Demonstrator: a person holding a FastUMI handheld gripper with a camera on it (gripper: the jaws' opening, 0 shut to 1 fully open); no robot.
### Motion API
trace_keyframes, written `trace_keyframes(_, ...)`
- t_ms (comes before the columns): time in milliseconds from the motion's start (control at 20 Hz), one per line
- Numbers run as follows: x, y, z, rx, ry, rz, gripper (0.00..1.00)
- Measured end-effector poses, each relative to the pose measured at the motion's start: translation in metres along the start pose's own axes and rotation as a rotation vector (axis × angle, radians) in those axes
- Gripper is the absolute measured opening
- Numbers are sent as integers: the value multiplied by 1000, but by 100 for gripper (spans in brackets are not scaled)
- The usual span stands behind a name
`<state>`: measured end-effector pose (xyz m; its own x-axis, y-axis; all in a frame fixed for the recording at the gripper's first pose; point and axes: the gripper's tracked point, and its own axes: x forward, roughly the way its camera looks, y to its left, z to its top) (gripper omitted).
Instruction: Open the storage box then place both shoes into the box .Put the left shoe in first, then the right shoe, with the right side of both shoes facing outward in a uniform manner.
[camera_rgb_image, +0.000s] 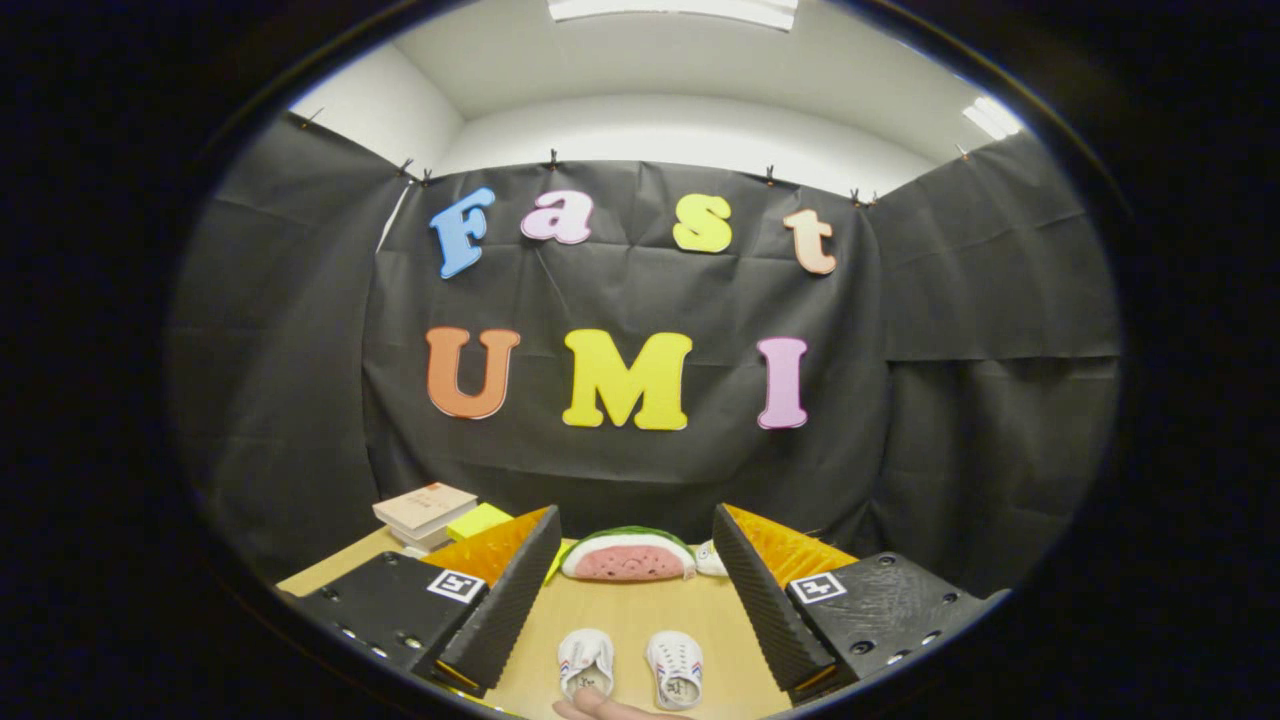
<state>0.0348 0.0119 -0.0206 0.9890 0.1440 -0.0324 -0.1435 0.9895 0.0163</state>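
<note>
Tool (632, 590): two wedge-shaped fingers, spread wide apart, at 7 and 5 o'clock.
Finger faces (505, 600): ribbed, ridged inner surfaces.
Mounts (385, 605): flat blocks behind each finger, dotted with screws and holes.
Markings (457, 586): one square black-and-white tag on each mount.
Hand (610, 709): bare fingers at 6 o'clock; no sleeve seen.
</note>
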Motion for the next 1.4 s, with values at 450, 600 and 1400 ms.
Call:
trace_keyframes(450, 84, 58, -125, 107, 325, 278, 95)
trace_keyframes(600, 106, 92, -171, 182, 473, 430, 95)
trace_keyframes(1400, 120, 188, -300, 773, 1119, 931, 87)
